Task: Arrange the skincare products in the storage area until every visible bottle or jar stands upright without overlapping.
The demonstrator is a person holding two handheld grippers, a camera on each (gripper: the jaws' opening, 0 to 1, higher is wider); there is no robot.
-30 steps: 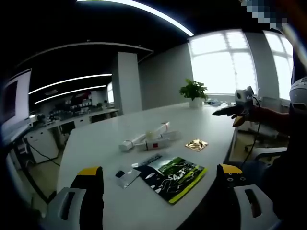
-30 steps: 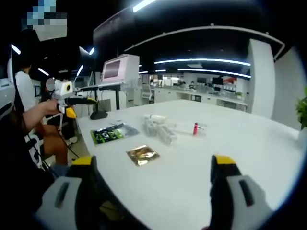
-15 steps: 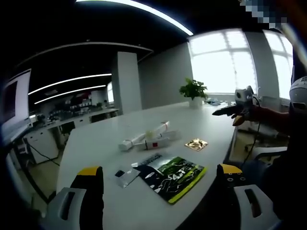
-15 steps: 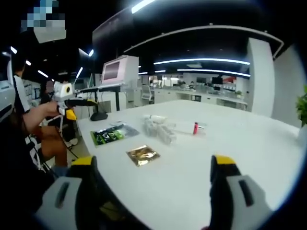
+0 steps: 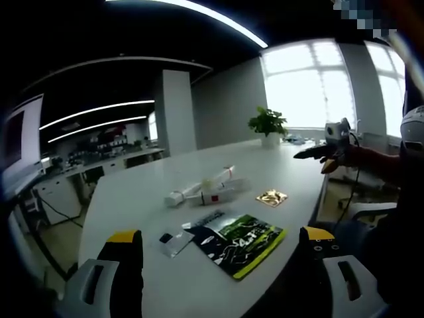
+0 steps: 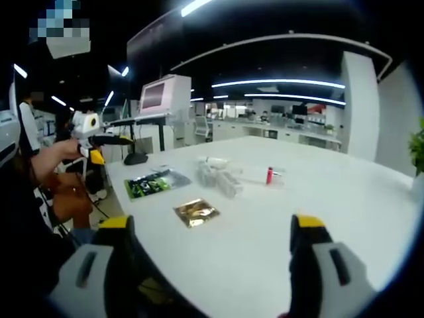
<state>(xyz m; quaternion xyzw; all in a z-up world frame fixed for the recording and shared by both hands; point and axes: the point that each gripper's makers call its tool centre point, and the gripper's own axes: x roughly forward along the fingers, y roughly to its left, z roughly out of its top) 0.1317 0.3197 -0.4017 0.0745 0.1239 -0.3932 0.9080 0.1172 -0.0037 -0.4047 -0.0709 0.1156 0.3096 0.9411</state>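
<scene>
A long white table (image 5: 146, 199) runs away from the viewer in a dim open office with strip lights overhead.

In the left gripper view, the left claw (image 5: 222, 245) rises from the bottom edge with its two yellow-tipped jaws spread wide and nothing between them. Just beyond the jaws, near 6 o'clock, a green and black sachet (image 5: 240, 242) lies flat on the table. At its 9 o'clock side sits a small clear packet (image 5: 173, 242) with a dark patch. Farther up the table, towards 12 o'clock, a loose cluster of white skincare tubes (image 5: 202, 191) lies on its side, the pieces touching or crossing one another; one carries a small red mark. A gold foil sachet (image 5: 271, 197) lies flat at the 3 o'clock side of that cluster, apart from it. A potted plant (image 5: 267, 128) stands at the far end, before a bright window. At 3 o'clock, a person's hand holds the right claw (image 5: 306, 155) level above the table edge; whether its jaws are apart cannot be told here.

In the right gripper view, the right claw (image 6: 209, 238) also shows its jaws spread wide and empty. The gold foil sachet (image 6: 197, 212) lies nearest, the green and black sachet (image 6: 154, 183) at 10 o'clock, and the white skincare tubes (image 6: 228, 179) lying down beyond. At 9 o'clock, a hand holds the left claw (image 6: 119, 140).
</scene>
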